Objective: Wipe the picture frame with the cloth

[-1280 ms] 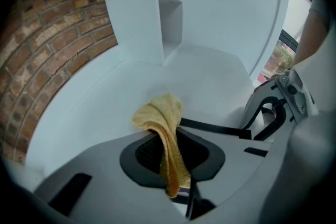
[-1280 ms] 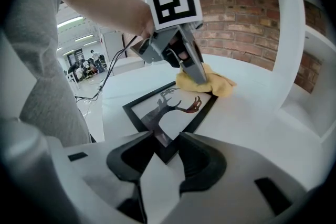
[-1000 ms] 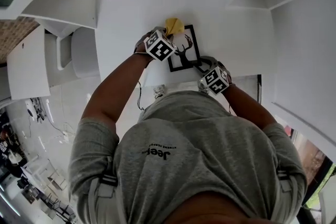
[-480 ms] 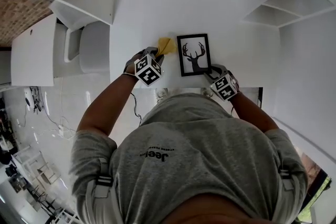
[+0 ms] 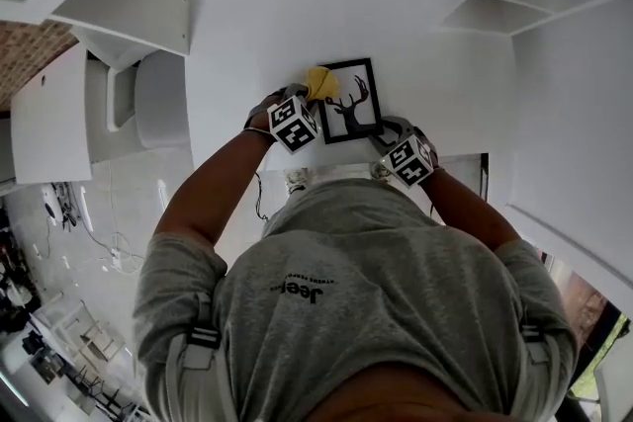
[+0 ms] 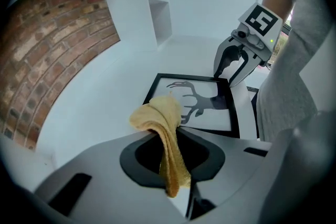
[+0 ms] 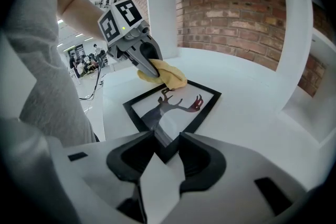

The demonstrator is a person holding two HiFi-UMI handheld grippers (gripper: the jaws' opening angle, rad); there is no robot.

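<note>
1. Our left gripper has its jaws pinched on the yellow cloth, which sits at the picture frame's 10 o'clock corner.
2. Our right gripper clamps its 5 o'clock corner; it lies flat on the white table.

The cloth is a soft, nubbly yellow fabric with a matt look. The frame has a smooth black border, nearly matt, round a glossy pane that catches reflections. The table is smooth and white with a faint sheen. The wall is rough red brick. The left gripper and right gripper look like matt grey plastic.
</note>
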